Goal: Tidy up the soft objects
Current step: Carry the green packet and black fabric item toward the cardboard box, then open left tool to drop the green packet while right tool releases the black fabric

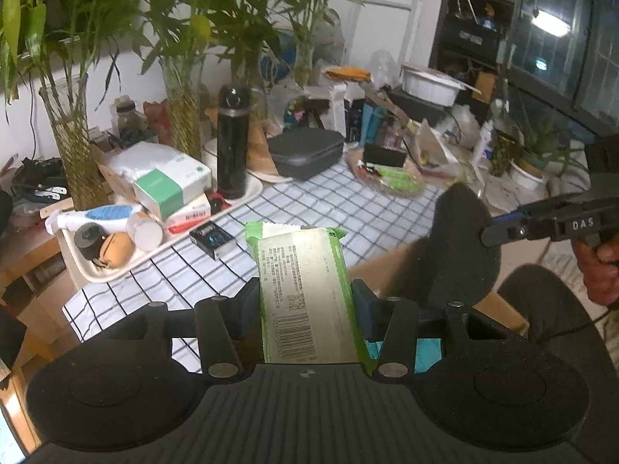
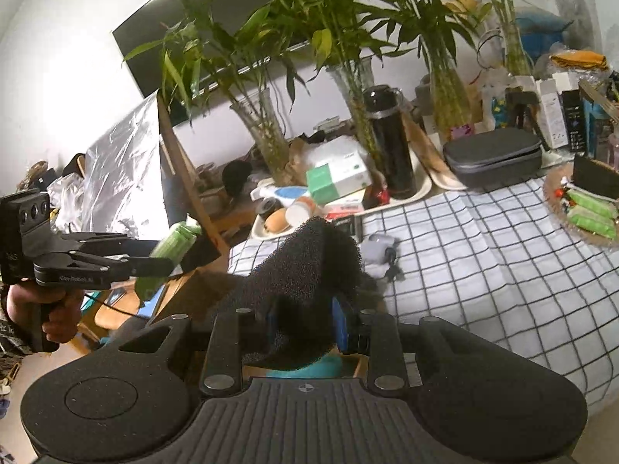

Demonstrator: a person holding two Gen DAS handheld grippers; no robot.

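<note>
My left gripper [image 1: 305, 301] is shut on a green and white wipes pack [image 1: 305, 270] that sticks out forward, barcode side up. The right wrist view shows this left gripper [image 2: 176, 257] at the left, with the wipes pack [image 2: 174, 245] tilted in it. A black foam sponge [image 2: 309, 270] is squeezed between the blue pads of my right gripper [image 2: 305, 324]. From the left wrist view, the right gripper [image 1: 493, 230] comes in from the right with the foam sponge [image 1: 460, 247] in its tips. Both hover over an open cardboard box [image 1: 387, 266] with something cyan [image 1: 427, 350] inside.
A table with a checked cloth [image 2: 483, 255] lies ahead. On it are a white tray [image 1: 116, 270] of small items, a black flask [image 1: 231, 143], a grey zip case [image 1: 305, 152], glass vases with bamboo [image 1: 77, 147], a small black box [image 1: 212, 237] and a grey gadget [image 2: 379, 249].
</note>
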